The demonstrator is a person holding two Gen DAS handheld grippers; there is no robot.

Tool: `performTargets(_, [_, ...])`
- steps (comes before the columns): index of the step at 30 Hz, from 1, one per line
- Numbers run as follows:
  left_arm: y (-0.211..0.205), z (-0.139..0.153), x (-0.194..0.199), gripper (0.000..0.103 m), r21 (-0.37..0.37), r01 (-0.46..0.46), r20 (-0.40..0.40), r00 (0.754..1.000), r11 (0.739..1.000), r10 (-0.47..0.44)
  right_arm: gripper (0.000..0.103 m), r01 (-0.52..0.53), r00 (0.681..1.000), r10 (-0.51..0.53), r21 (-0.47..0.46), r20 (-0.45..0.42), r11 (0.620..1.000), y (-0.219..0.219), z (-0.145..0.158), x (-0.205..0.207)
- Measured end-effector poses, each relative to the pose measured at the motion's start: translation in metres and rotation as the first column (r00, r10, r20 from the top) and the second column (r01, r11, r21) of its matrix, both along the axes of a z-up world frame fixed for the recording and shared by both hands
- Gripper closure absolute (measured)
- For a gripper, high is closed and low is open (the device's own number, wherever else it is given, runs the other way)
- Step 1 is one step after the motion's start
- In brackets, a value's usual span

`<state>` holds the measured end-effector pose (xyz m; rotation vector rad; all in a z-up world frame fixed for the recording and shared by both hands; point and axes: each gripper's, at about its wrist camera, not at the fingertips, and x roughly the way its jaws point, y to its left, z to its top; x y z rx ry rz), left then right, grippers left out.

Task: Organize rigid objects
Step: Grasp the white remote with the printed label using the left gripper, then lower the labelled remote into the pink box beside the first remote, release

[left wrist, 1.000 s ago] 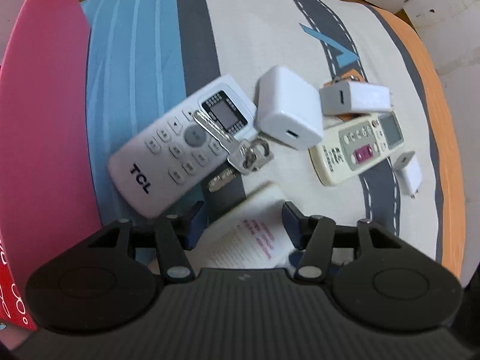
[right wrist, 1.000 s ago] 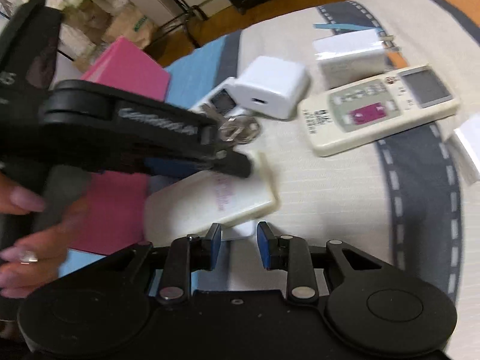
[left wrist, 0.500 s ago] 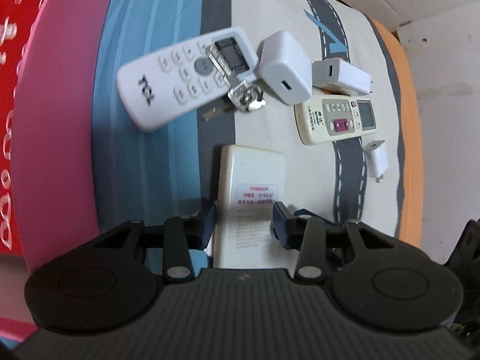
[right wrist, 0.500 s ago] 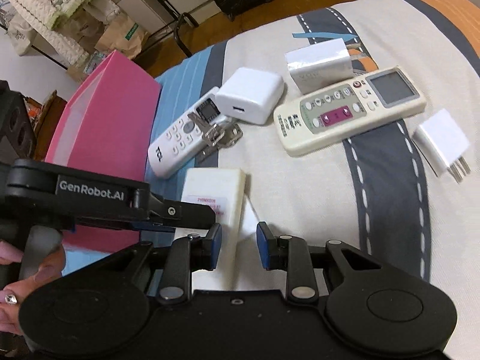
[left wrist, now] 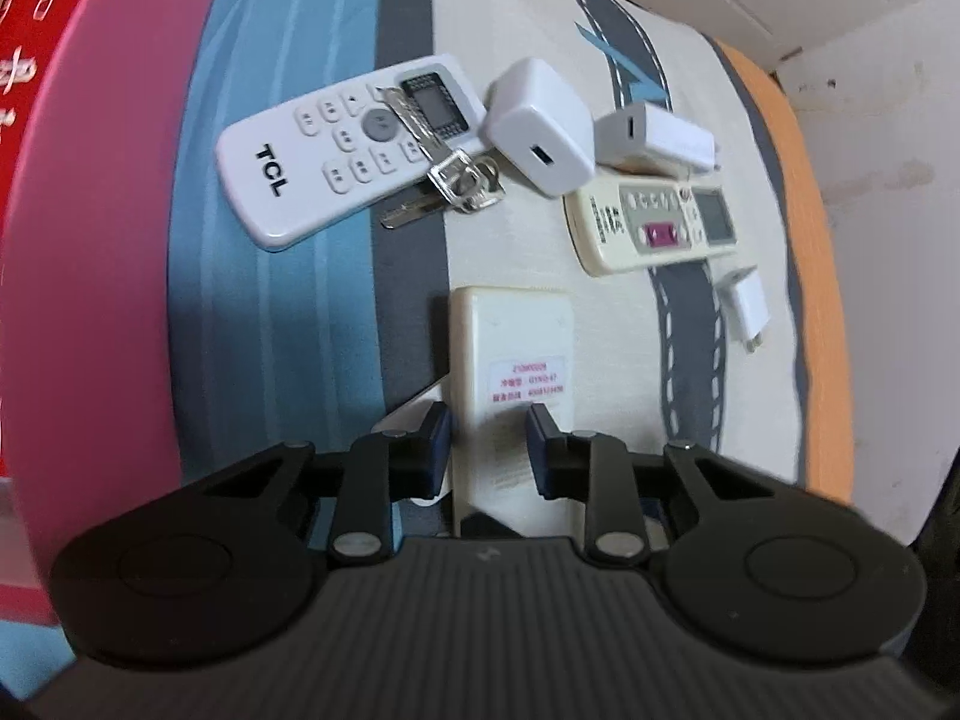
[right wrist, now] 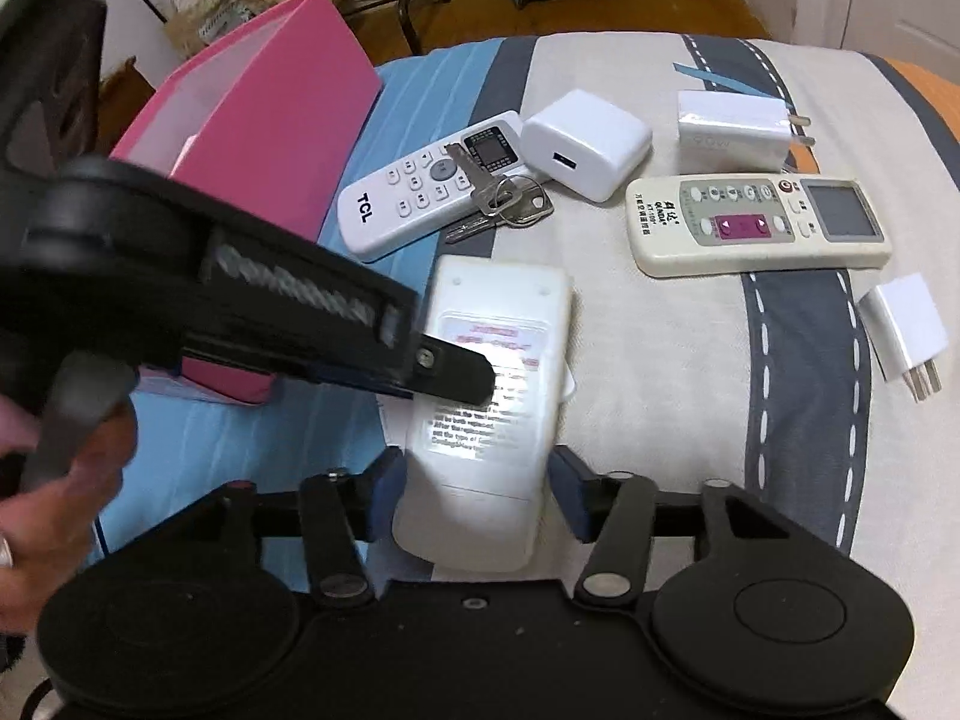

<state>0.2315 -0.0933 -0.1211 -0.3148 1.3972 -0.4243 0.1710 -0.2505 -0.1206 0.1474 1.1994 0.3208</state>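
A: The left hand-held gripper?
B: Jaws closing about the face-down remote on the bed; contact unclear.
A: The right hand-held gripper?
B: Opening, astride the same remote's near end; TCL remote and keys just ahead.

Both views: even indoor light, moderately bright, soft shadows. Fisheye distortion bends the bedspread stripes, most strongly toward the frame edges. Left view: pink box blurred at 9 o'clock; a dark shadow lies on the blue stripe beside it. Right view: glare on the face-down remote near centre; left gripper and hand motion-blurred from 8 to 10 o'clock.
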Motion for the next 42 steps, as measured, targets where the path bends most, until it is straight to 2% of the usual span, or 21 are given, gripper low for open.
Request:
performTargets(6, [0.0,-0.003,-0.003,0.077,-0.032,0.027,0.027,0.999,0.999,-0.026,0.04,-0.031,0.999,0.033,-0.103,0.021,0.994,0.014,-0.01,0.004])
performTargets(9, [0.0,-0.001,-0.011,0.077,-0.057,0.052,0.072,0.996,0.997,-0.048,0.04,0.01,1.0,-0.009,-0.081,0.008,0.997,0.006,-0.005,0.004])
performTargets(12, [-0.004,0.009,-0.017,0.077,-0.058,0.066,0.101,0.993,0.996,-0.06,0.04,0.011,0.999,-0.007,-0.093,0.041,0.996,0.003,0.004,-0.006])
performTargets(16, [-0.002,0.035,-0.029,0.077,-0.043,0.084,0.168,0.983,0.996,-0.075,0.04,0.006,0.994,0.006,-0.109,0.109,0.994,0.006,0.023,-0.019])
performTargets(18, [0.002,0.052,-0.034,0.077,-0.029,0.095,0.192,0.977,0.995,-0.087,0.04,0.031,0.99,-0.024,-0.049,0.142,0.998,0.002,0.037,-0.027])
performTargets(20, [0.008,0.07,-0.04,0.077,-0.021,0.108,0.223,0.97,0.994,-0.1,0.04,0.028,0.983,-0.022,-0.031,0.181,0.999,0.004,0.05,-0.034])
performTargets(23, [0.023,0.096,-0.052,0.077,-0.009,0.115,0.3,0.948,0.993,-0.107,0.04,0.025,0.972,-0.023,-0.005,0.234,1.0,0.013,0.073,-0.042])
performTargets(25, [0.036,0.115,-0.064,0.077,0.0,0.111,0.377,0.921,0.994,-0.103,0.04,0.03,0.965,-0.035,0.023,0.26,0.999,0.021,0.088,-0.044])
performTargets(30, [0.069,0.151,-0.084,0.077,0.045,0.087,0.49,0.866,0.995,-0.098,0.04,-0.009,0.943,-0.008,0.05,0.333,0.999,0.053,0.118,-0.05])
performTargets(34, [0.103,0.17,-0.086,0.077,0.055,0.034,0.534,0.843,0.998,-0.058,0.04,-0.05,0.929,0.032,0.039,0.368,0.998,0.084,0.135,-0.044])
performTargets(38, [0.143,0.176,-0.074,0.076,0.022,-0.043,0.532,0.846,0.999,0.024,0.04,-0.101,0.921,0.079,0.038,0.381,0.994,0.115,0.144,-0.026])
performTargets(42, [0.182,0.167,-0.057,0.076,0.005,-0.113,0.51,0.855,0.994,0.094,0.04,-0.134,0.934,0.089,0.106,0.347,0.985,0.143,0.139,0.0])
